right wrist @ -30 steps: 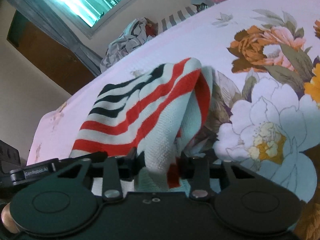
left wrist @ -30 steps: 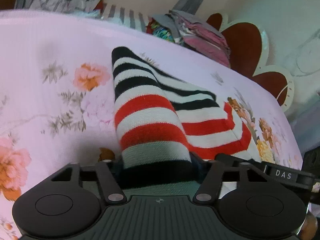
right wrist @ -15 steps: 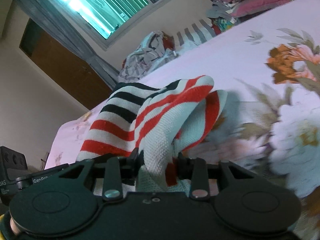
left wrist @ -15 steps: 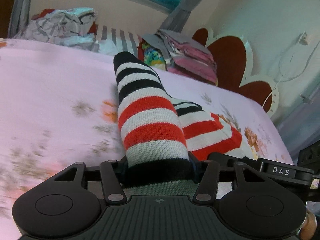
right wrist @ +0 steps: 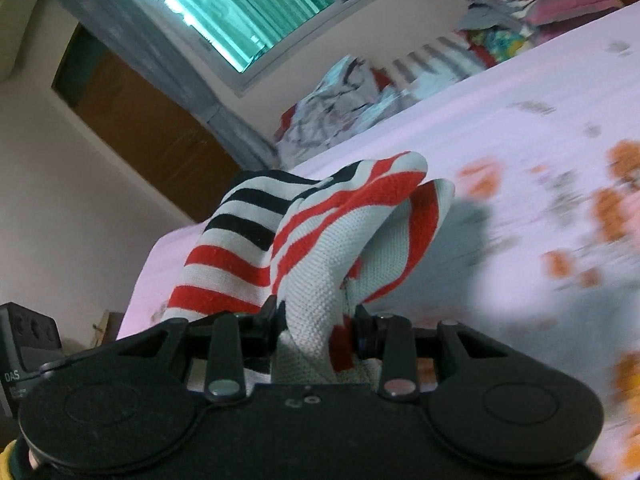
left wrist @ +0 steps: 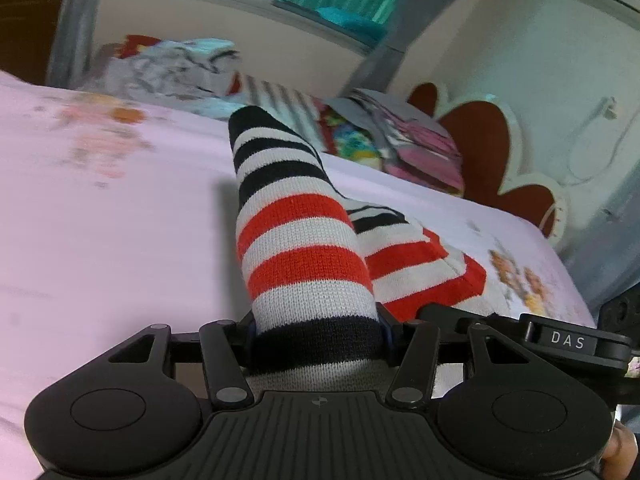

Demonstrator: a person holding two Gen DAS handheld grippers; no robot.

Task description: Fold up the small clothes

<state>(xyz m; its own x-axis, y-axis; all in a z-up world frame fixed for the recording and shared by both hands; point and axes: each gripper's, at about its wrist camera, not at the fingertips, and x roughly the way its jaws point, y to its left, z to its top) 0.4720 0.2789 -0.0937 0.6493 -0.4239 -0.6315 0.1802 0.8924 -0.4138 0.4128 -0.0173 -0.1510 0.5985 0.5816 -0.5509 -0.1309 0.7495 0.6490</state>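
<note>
Above the bedsheet (left wrist: 120,240), each claw, left (left wrist: 318,338) and right (right wrist: 316,330), grips the striped garment's (left wrist: 304,248) edge.

A bed with a pink floral sheet (left wrist: 120,220) fills the room below a teal-lit window (right wrist: 240,8) in a cream wall, with a scalloped brown headboard (left wrist: 492,152), grey curtains (right wrist: 152,64) and a brown wooden door (right wrist: 140,132).
</note>
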